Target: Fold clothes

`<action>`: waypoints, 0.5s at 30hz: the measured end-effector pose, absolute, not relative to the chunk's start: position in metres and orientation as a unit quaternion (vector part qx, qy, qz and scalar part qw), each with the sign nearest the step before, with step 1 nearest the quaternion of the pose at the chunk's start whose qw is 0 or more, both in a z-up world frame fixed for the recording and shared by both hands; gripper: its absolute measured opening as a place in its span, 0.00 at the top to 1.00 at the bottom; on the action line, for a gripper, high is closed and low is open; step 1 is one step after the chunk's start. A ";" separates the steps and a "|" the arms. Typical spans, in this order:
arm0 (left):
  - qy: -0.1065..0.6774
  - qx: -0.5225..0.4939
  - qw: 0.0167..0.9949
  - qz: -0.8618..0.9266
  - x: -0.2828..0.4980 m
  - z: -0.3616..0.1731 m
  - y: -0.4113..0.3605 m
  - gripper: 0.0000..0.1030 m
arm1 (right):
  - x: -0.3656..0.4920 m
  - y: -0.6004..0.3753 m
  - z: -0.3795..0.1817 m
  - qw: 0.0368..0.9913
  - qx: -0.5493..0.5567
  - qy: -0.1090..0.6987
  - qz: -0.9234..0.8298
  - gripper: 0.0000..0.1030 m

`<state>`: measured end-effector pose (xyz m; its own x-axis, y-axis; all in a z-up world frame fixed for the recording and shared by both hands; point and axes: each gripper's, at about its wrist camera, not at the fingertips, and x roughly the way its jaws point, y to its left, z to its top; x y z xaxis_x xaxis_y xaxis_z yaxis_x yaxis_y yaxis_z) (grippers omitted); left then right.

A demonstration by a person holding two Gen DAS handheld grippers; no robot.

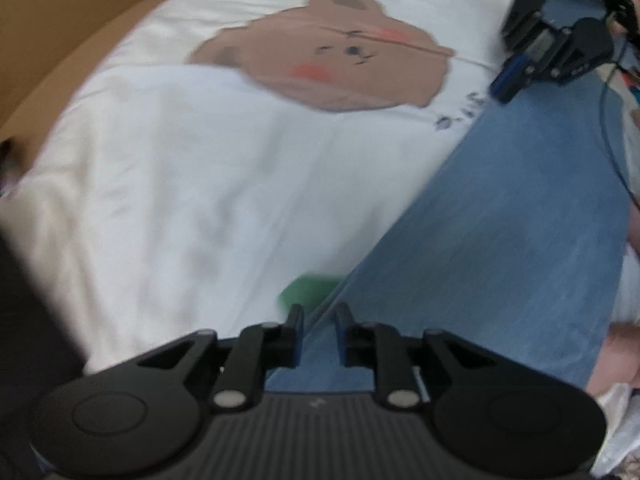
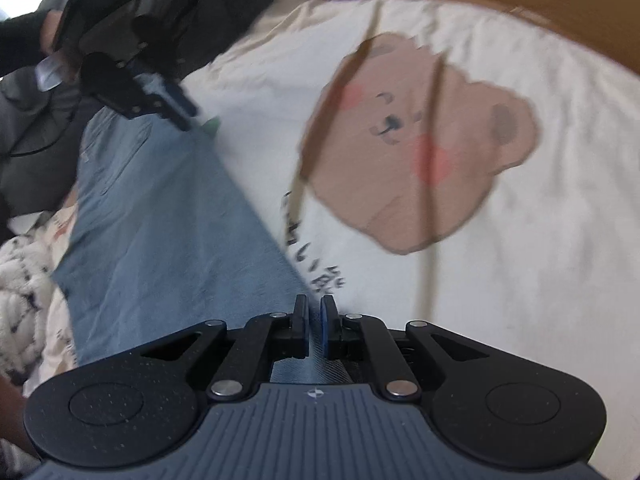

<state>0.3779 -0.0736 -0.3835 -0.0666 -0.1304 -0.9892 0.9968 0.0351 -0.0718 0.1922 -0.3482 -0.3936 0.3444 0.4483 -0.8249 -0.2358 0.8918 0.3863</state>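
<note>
Blue jeans (image 1: 500, 240) lie flat on a white cloth with a brown bear print (image 1: 332, 56). My left gripper (image 1: 319, 308) points straight down over the jeans' long edge. Its jaws stand a little apart with nothing pressed between them. A small green tag (image 1: 310, 290) lies just beyond its fingertips. My right gripper (image 2: 315, 300) is shut at the jeans' (image 2: 168, 220) edge, beside the printed letters. I cannot tell whether it pinches denim. Each view shows the other tool: the right gripper (image 1: 502, 90) at the far end of the jeans, the left gripper (image 2: 188, 118) by the green tag (image 2: 212, 123).
A brown surface (image 1: 60, 20) borders the white cloth (image 2: 540, 280) on its far side. A fluffy spotted fabric (image 2: 20, 280) lies beside the jeans. A person's dark sleeve (image 2: 20, 40) and grey clothing sit behind the left tool. Cables trail at the right (image 1: 612, 152).
</note>
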 end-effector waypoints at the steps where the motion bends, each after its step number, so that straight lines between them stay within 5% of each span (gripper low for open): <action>1: 0.496 0.436 0.532 -0.529 0.383 -0.380 -0.065 0.83 | 0.190 -0.350 -0.388 0.822 0.092 0.527 0.196 0.96; 9: 0.514 0.415 0.565 -0.495 0.387 -0.391 -0.038 0.83 | 0.156 -0.391 -0.364 0.850 0.132 0.496 0.123 0.96; 15: 0.525 0.406 0.577 -0.476 0.396 -0.419 -0.041 0.96 | 0.138 -0.400 -0.382 0.839 0.160 0.512 0.088 0.96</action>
